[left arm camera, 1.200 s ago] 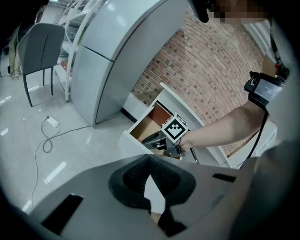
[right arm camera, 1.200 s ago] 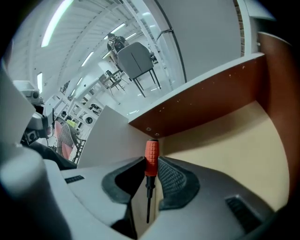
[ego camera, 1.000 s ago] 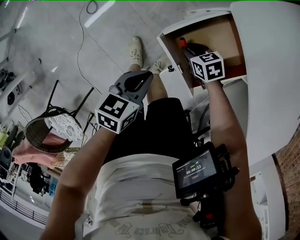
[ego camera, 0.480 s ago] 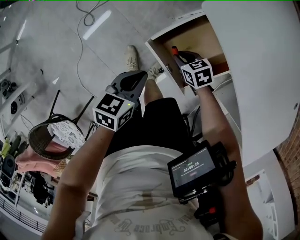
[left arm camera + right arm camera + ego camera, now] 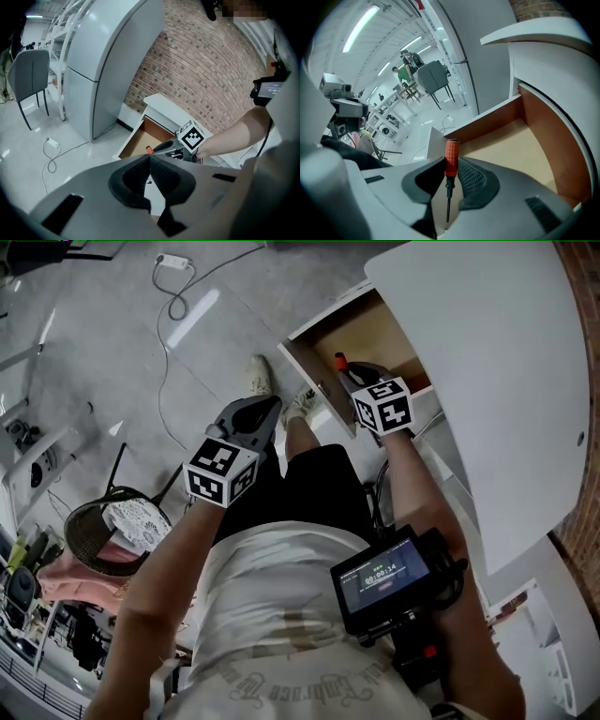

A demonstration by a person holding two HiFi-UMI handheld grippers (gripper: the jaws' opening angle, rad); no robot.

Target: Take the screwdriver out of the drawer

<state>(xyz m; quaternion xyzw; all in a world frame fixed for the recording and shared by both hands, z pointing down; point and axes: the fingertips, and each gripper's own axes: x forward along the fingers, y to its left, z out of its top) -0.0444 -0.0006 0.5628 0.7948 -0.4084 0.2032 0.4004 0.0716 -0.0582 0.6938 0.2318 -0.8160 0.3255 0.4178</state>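
The screwdriver [image 5: 451, 158] has an orange ribbed handle and a thin black shaft that points back toward the camera. My right gripper [image 5: 451, 165] is shut on the handle and holds it over the open wooden drawer [image 5: 513, 147]. In the head view the right gripper [image 5: 352, 373] hangs above the drawer [image 5: 370, 329], with the screwdriver's [image 5: 339, 360] orange end sticking out past the jaws. My left gripper [image 5: 248, 420] hovers over the floor to the left of the drawer, jaws together and holding nothing. In the left gripper view the left gripper [image 5: 150, 157] points toward the right gripper [image 5: 164, 148].
A white curved cabinet top [image 5: 487, 381] overhangs the drawer on the right. The person's feet [image 5: 265, 376] stand beside the drawer front. A wicker chair [image 5: 98, 521] is at the left, a cable [image 5: 178, 296] lies on the floor, and a screen [image 5: 382, 577] is strapped to the right forearm.
Both grippers have risen. The right one lifted the screwdriver higher above the drawer floor, still gripping it. The left stayed shut beside it.
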